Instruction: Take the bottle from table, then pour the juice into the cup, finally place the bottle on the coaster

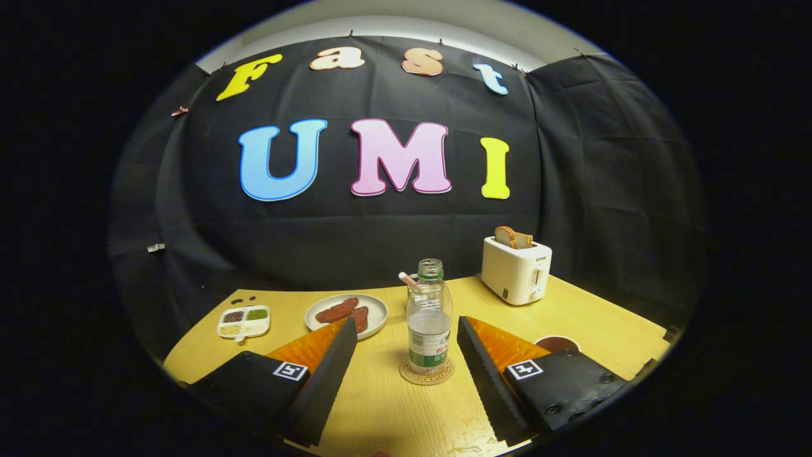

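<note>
The wooden table [393, 406] is filling the lower half of the frame, carrying everything in sight. At the lower centre the gripper [406, 333] is reaching forward with its jaws standing wide open, pressing on nothing. At the centre right a white toaster [516, 270] is sitting with a slice of bread [512, 237] poking out of its top. The clear plastic bottle [429, 317] is standing upright at the centre on a round coaster [425, 376], between the two fingers and apart from both. Left of the bottle a white plate [375, 309] is holding reddish pieces of food, and further left a small divided dish [243, 321] is lying. The cup [557, 343] is peeking out at the lower right, partly hidden behind the right finger.
</note>
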Tool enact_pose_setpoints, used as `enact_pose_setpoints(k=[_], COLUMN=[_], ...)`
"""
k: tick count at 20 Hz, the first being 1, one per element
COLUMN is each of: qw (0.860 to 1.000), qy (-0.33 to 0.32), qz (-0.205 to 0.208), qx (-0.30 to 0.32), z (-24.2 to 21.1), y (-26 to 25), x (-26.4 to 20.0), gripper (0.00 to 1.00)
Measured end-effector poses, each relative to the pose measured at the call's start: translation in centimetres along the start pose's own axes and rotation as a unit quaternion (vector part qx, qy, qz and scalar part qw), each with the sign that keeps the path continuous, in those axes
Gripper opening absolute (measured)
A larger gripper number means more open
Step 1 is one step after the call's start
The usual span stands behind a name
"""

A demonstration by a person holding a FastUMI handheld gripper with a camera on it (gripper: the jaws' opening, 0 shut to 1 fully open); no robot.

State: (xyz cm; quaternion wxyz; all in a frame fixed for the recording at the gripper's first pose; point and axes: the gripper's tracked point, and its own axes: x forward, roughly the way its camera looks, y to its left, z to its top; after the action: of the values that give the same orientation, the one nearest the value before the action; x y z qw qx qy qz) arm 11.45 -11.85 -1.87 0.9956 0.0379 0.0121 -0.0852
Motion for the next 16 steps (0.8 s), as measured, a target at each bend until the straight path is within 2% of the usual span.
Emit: enact_pose_setpoints(k=[4, 9, 13, 16], qw=[1.0, 0.997, 0.99, 0.982], qy=[-0.003, 0.006, 0.005, -0.007], qz=[0.023, 0.071, 0.113, 0.156], qx=[-0.012, -0.009, -0.082, -0.104], z=[2.5, 4.8, 6.6, 8.0], y=[0.8, 1.2, -0.8, -1.8], x=[-6.2, -12.2, -15.6, -18.6], gripper=[0.97, 0.97, 0.98, 0.98])
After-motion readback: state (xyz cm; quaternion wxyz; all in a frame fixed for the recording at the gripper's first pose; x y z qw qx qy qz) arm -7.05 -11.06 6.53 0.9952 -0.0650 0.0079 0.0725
